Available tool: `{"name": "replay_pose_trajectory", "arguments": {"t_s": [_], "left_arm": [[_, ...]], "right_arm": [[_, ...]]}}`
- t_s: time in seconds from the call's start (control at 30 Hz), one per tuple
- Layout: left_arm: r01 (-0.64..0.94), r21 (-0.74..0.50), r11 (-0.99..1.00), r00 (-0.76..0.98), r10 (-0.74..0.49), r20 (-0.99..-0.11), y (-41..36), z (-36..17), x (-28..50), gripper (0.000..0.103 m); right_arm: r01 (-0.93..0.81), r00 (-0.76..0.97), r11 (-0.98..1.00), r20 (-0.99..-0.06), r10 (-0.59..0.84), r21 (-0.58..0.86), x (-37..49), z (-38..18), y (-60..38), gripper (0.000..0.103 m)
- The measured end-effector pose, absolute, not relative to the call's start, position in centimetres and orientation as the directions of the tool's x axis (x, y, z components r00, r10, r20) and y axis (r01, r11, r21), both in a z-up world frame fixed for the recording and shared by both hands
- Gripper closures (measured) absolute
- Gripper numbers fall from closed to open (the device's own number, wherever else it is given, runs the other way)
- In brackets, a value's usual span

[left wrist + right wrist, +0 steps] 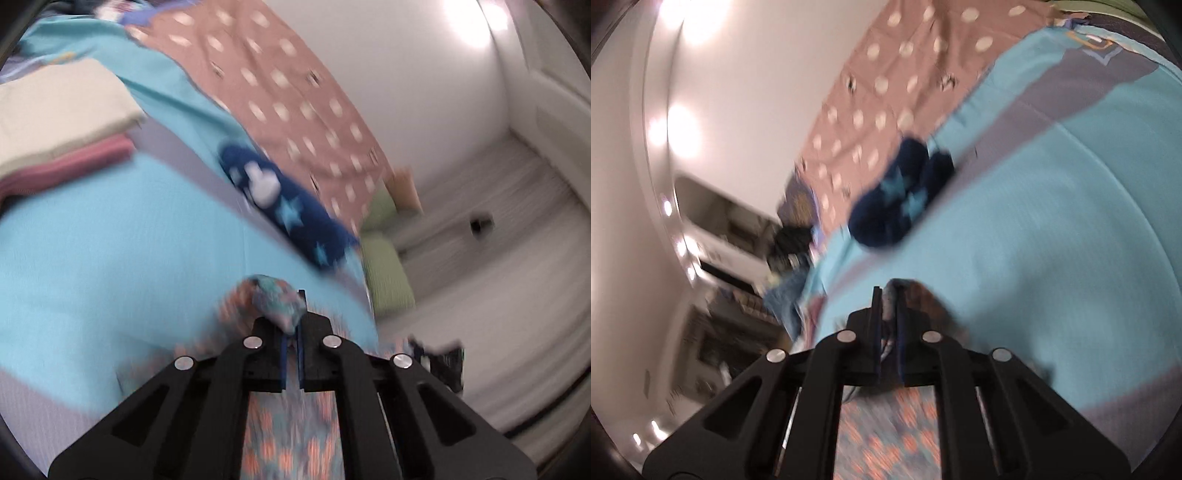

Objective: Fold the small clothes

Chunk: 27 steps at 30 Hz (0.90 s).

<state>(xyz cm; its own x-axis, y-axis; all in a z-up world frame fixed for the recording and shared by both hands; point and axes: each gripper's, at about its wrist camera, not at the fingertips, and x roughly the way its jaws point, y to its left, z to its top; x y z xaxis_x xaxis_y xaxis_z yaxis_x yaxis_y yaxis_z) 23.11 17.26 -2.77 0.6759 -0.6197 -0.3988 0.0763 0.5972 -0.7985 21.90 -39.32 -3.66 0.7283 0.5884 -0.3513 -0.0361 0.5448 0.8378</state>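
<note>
Left tool (291, 332) pinches a bunched corner of the small orange-and-teal patterned cloth garment (291, 443); right tool (888, 332) pinches another edge (886, 424). It hangs near, over the turquoise bedspread (110, 240). Long axis likely spans tool to tool, though blur obscures it. Risk: shallow bunched grips slipping, or uneven lift skewing the fold.

No readable text, label, brand or number in either blurred view.
</note>
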Motion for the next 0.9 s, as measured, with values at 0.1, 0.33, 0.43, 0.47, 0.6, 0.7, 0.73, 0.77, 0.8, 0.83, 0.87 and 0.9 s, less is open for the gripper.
{"name": "replay_pose_trajectory", "arguments": {"t_s": [0.1,0.33,0.43,0.47,0.6,0.7,0.73,0.77,0.8,0.83,0.87,0.9], "left_arm": [[-0.011,-0.769,0.639,0.677,-0.562,-0.476,17.6,-4.3,25.8,0.074],[-0.020,-0.719,0.695,0.625,-0.552,-0.551,17.9,-5.8,25.2,0.048],[-0.022,-0.699,0.715,0.559,-0.571,-0.601,17.4,-6.7,25.6,0.047],[-0.016,-0.699,0.715,0.544,-0.580,-0.606,17.3,-7.0,25.8,0.047],[0.021,-0.708,0.706,0.525,-0.610,-0.593,16.5,-7.3,26.8,0.069],[0.028,-0.694,0.720,0.515,-0.605,-0.607,15.4,-7.0,27.0,0.101],[0.056,-0.680,0.731,0.536,-0.597,-0.597,15.1,-6.1,26.5,0.101],[0.097,-0.673,0.733,0.560,-0.599,-0.572,14.8,-5.1,26.0,0.101],[0.129,-0.670,0.731,0.581,-0.603,-0.546,14.7,-4.0,25.5,0.101],[0.146,-0.667,0.731,0.596,-0.603,-0.530,14.6,-3.4,25.3,0.101],[0.159,-0.659,0.735,0.610,-0.598,-0.520,14.6,-2.7,25.3,0.101],[0.170,-0.642,0.748,0.623,-0.586,-0.518,14.5,-2.1,25.5,0.101]], "right_arm": [[0.037,0.740,0.627,-0.443,0.507,0.778,24.1,-3.8,-39.6,0.070],[0.058,0.677,0.708,-0.549,0.490,0.704,23.6,-6.9,-39.3,0.064],[0.066,0.630,0.699,-0.572,0.525,0.712,24.1,-8.0,-39.3,0.057],[0.062,0.608,0.691,-0.576,0.546,0.721,24.6,-8.4,-39.1,0.055],[0.020,0.556,0.684,-0.576,0.599,0.729,26.0,-9.0,-37.9,0.059],[-0.006,0.577,0.688,-0.559,0.595,0.726,26.0,-8.2,-37.3,0.100],[-0.021,0.602,0.686,-0.539,0.589,0.727,25.5,-7.5,-37.4,0.100],[-0.062,0.642,0.687,-0.499,0.583,0.724,24.4,-6.1,-37.5,0.100],[-0.091,0.669,0.691,-0.470,0.576,0.717,23.5,-5.0,-37.6,0.100],[-0.117,0.700,0.697,-0.439,0.563,0.707,22.4,-3.7,-38.0,0.100],[-0.122,0.713,0.703,-0.430,0.553,0.700,21.8,-3.2,-38.2,0.100],[-0.120,0.726,0.714,-0.430,0.537,0.689,21.5,-2.7,-38.4,0.100]]}}
